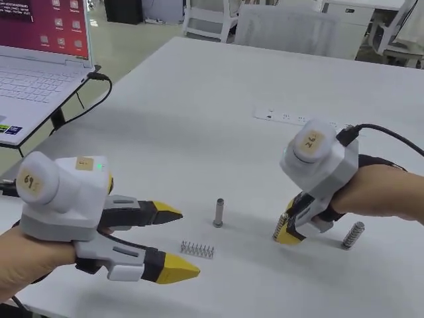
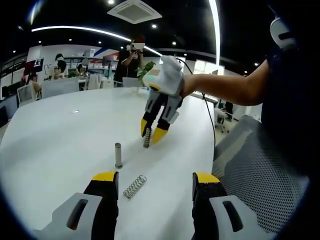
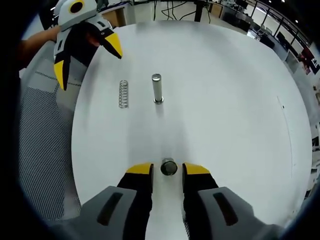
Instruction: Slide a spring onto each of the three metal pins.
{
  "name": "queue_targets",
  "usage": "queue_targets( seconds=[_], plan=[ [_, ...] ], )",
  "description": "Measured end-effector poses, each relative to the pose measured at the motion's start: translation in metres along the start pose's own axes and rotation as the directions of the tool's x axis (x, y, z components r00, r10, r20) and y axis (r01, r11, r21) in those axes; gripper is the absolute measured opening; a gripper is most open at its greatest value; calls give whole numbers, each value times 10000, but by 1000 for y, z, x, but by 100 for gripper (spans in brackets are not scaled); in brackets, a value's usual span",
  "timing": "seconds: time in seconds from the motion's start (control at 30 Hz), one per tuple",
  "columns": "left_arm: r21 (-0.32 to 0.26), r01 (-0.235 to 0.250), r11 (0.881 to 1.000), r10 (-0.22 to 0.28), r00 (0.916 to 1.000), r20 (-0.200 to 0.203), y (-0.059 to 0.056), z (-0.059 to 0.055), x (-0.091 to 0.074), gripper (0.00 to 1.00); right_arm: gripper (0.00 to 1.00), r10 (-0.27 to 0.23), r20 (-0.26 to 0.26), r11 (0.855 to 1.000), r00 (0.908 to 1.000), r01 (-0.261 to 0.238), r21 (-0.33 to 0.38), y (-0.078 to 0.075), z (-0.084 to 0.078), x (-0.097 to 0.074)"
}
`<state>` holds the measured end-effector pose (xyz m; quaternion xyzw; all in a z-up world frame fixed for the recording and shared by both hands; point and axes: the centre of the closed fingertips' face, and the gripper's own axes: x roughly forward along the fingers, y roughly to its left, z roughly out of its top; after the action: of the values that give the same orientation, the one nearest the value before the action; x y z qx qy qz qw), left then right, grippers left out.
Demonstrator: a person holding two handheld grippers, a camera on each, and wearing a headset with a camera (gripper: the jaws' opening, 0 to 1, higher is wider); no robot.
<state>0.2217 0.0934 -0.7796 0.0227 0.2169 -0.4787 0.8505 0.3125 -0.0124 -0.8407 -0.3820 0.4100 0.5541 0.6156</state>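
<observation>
The bare pin [image 1: 218,212] stands upright on the white table [image 1: 199,99], roughly midway between my two grippers. The loose spring [image 1: 197,250] lies flat just beside it, on the side nearer me. My left gripper [image 1: 173,240] is held low near that spring, jaws spread wide with nothing between them; in the left gripper view the spring lies just ahead of the gap. My right gripper [image 1: 286,232] points down at the table, jaws drawn narrow on the held spring [image 1: 281,226], which stands upright at the tips. In the right gripper view its round end sits between the two yellow tips, and I cannot tell whether a pin is inside it. A third spring [image 1: 353,235] stands tilted on the table just right of that gripper. Further out are a power strip [image 1: 291,118] toward the far edge and a laptop [image 1: 40,59] at the far left, with a black cable [image 1: 99,93] at its side.
</observation>
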Motion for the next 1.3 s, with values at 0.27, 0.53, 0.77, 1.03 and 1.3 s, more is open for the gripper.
queue_targets(
  seconds=[0.27, 0.53, 0.77, 1.03, 1.3],
  plan=[
    [7, 2, 10000, -2, 10000, -9, 0, 0, 0, 54, 23, -88, 71, 9999, 9999, 88, 84, -1, -2, -3],
    [14, 1, 10000, -1, 10000, 11, 0, 0, 0, 54, 23, -122, 107, 9997, 9999, 120, 207, 1, -6, -5],
    [-19, -18, 10000, 18, 10000, 15, 2, -1, 0, 54, 23, -106, 92, 9996, 9999, 104, 278, 5, -10, -7],
    [-35, -20, 10000, 20, 10000, -14, 1, -2, 0, 54, 23, -99, 110, 9995, 9999, 96, 286, 11, -13, -9],
    [-19, -24, 10000, 24, 10000, -17, 2, -1, 0, 53, 23, -88, 169, 9996, 9998, 84, 264, 18, -14, -14]
  ],
)
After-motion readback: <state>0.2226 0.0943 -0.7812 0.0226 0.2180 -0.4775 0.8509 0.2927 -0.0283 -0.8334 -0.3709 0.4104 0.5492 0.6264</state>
